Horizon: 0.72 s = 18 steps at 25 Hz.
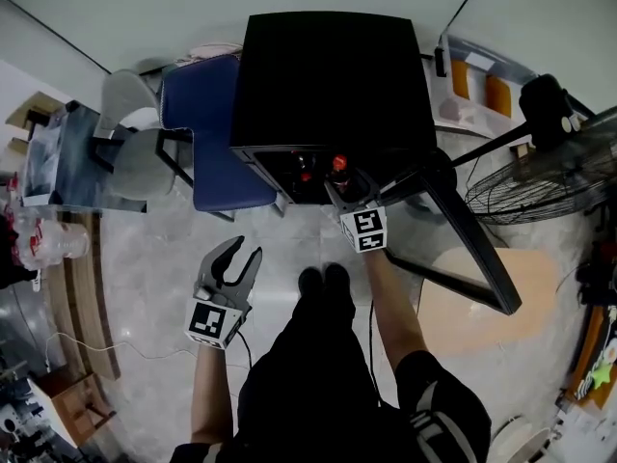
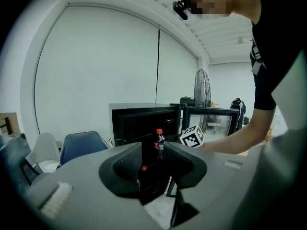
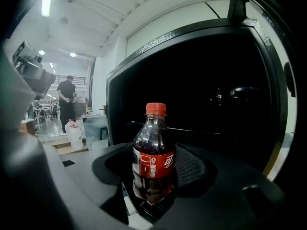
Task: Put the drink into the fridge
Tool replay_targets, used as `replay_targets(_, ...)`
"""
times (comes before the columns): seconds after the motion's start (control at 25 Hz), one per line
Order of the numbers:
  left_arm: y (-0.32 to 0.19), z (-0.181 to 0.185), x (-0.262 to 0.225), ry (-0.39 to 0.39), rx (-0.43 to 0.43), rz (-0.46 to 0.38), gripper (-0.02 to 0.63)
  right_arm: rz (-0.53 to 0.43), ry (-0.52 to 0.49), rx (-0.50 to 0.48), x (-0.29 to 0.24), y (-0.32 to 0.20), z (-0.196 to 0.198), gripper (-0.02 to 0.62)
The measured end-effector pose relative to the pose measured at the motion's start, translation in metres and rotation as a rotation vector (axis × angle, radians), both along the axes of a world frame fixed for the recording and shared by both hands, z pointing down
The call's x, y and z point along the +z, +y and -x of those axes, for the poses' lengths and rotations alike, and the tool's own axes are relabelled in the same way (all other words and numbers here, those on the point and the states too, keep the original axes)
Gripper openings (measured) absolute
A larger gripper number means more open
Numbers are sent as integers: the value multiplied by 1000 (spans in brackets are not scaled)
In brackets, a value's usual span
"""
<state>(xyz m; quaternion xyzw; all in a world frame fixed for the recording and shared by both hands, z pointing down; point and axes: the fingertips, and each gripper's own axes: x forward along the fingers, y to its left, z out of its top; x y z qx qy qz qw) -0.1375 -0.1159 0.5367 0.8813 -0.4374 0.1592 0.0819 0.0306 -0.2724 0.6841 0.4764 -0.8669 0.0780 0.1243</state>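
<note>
Close to the person's body, the left gripper [image 1: 239, 258] hangs over the pale floor with its jaws spread and nothing between them; its own view shows only open air in the gap. Further out, the right gripper [image 1: 349, 189] reaches to the mouth of the black fridge [image 1: 328, 75], its jaws pinching a small cola bottle [image 3: 152, 147] by the lower body, upright, red cap on top. The glass door [image 1: 463, 244] already stands swung open to the right, so that step looks done, and the drink is at the threshold, level with a wire shelf [image 3: 192, 129] in the dark interior. By my reading it is not yet set down: what remains is to carry it in, stand it on a shelf, let go, draw back and probably shut the door. Two more red caps [image 1: 306, 175] show inside, lower down. As for writing, the bottle's red label carries white characters too blurred to read, so the brand stays a guess. Nothing legible appears on the fridge.
</note>
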Motion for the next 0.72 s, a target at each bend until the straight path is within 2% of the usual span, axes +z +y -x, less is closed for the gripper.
replay_targets(0.28, 0, -6, 11, 82, 3, 30, 141, -15, 21, 28, 29, -19, -2, 272)
replay_targets(0.72, 4, 11, 39, 44, -21, 60, 141, -17, 34, 80, 66, -55, -3, 272)
